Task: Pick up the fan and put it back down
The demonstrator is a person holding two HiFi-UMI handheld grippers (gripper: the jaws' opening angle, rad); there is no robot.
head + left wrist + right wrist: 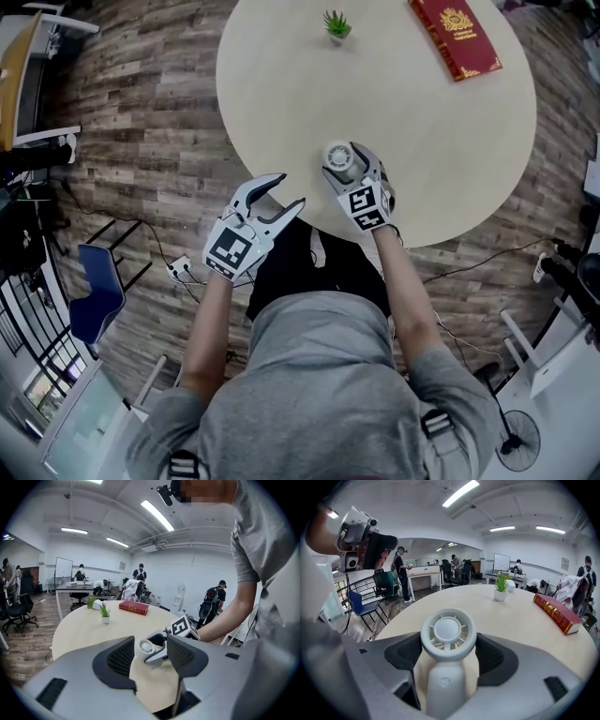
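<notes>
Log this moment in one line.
right gripper: shut on fan | left gripper: open, empty | place: near edge of table

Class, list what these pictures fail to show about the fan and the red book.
- Lower end of the fan: right gripper view, cut off by the bottom edge.
- Handle of the fan: head view, hidden under the right gripper.
- Title on the red book: every view, too small.

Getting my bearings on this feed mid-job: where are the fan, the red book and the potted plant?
fan (448,632): right gripper view, on the round hub of its head.
red book (457,39): head view, on the middle of its cover.
potted plant (336,22): head view, on its green leaves.
</notes>
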